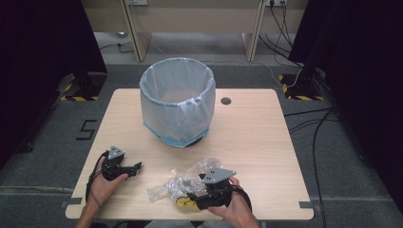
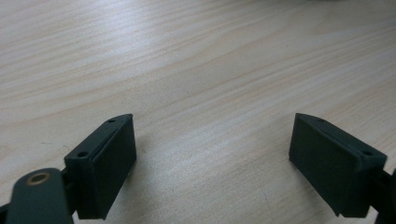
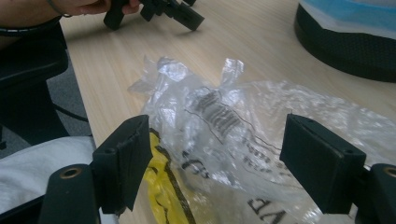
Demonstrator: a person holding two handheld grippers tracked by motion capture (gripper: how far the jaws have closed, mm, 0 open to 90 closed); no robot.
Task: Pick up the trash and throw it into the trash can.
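Both sets of jaws gape empty; we'd pinch the light, crinkly, slippery plastic bag (image 3: 243, 135) between the right gripper (image 3: 215, 158) jaws at a bunched fold, left gripper (image 2: 212, 161) over bare bench (image 2: 187, 70).

you're working at a light wooden table (image 1: 256, 142) with a small round hole (image 1: 225, 100) near its far edge. a bin (image 1: 177, 99) lined with a pale bag stands on it toward the far side, its dark base touching the wood. near your edge, right of the middle, a crumpled clear plastic bag (image 1: 183, 183) with black print and a yellow patch lies flat on the top (image 3: 224, 135).
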